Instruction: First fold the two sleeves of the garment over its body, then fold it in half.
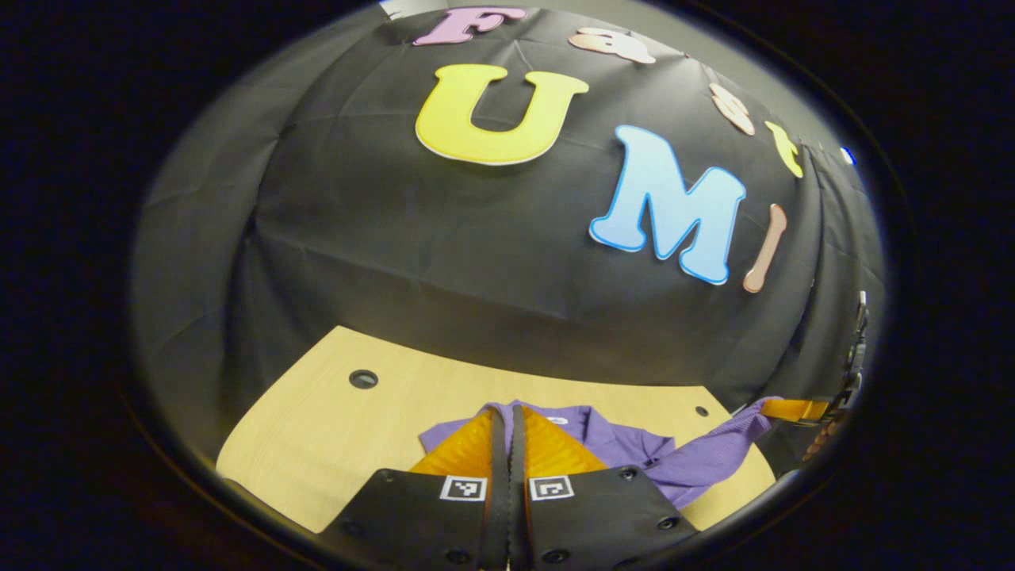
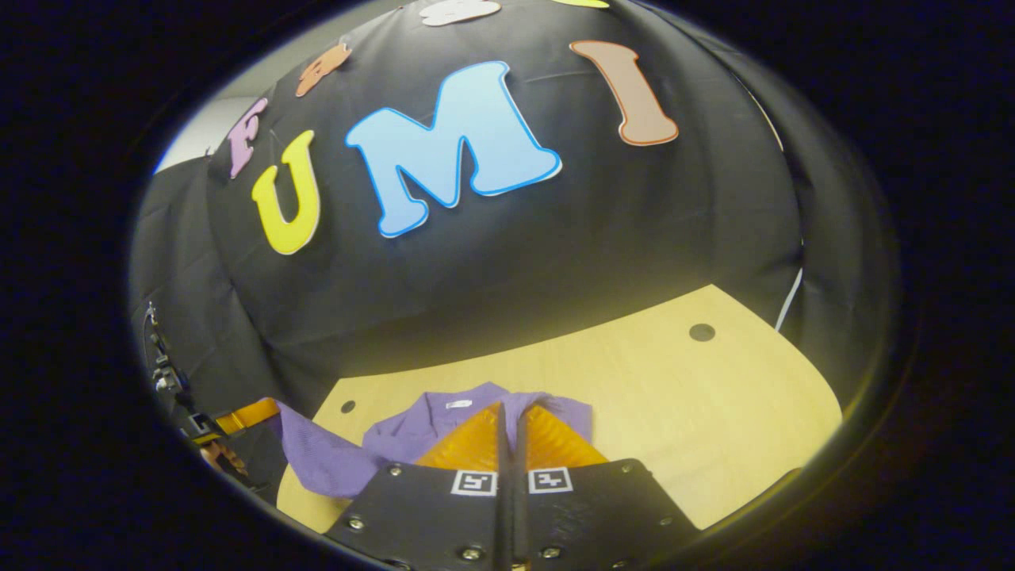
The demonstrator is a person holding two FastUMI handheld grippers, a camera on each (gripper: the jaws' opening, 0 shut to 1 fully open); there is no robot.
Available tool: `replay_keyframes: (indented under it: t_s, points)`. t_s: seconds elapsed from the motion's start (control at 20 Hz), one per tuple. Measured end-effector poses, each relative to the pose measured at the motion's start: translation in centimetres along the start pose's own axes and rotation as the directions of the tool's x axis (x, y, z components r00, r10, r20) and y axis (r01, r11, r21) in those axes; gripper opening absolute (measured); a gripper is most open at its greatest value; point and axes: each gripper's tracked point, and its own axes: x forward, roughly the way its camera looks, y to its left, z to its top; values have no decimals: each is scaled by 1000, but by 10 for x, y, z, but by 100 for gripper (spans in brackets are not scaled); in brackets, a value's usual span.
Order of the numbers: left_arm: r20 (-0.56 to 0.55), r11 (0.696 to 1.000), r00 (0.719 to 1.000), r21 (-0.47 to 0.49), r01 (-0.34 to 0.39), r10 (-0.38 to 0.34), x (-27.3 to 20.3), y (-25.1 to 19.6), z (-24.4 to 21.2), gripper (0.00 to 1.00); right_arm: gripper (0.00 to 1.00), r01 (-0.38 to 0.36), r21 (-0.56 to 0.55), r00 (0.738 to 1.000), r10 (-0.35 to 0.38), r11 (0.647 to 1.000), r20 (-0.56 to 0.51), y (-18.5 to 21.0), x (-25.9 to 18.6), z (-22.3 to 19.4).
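A purple garment [image 1: 618, 444] lies crumpled on the light wooden table [image 1: 333, 428], its white neck label facing up. In the left gripper view my left gripper [image 1: 507, 408] has its fingers pressed together over the cloth. Off to the right, the right gripper [image 1: 781, 408] holds a stretched strip of the purple cloth above the table edge. In the right gripper view the garment [image 2: 444, 424] lies just behind my shut right gripper [image 2: 511, 406]. The left gripper [image 2: 254, 416] pinches a raised purple flap at the left.
The table [image 2: 674, 396] has a round hole [image 2: 702, 332] at the far right and a smaller one [image 2: 347, 406] near the garment. Black cloth walls stand close behind the table. A hand [image 1: 825, 436] holds the far gripper beyond the table edge.
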Motion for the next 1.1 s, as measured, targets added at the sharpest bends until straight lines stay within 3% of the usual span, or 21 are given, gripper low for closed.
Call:
replay_keyframes:
  t_s: [0.35,0.8,1.1]
  points:
    - [-48,1000,999,12,-22,23,94,33,-15,5,0,111,-13,992,-112,994,-62,-30,70,-4]
    - [-83,987,991,131,-94,106,166,64,-59,5,0,241,-98,958,-253,966,-135,-71,145,-32]
    - [-106,979,985,168,-114,133,182,69,-77,5,5,294,-79,936,-304,952,-176,-78,167,-46]
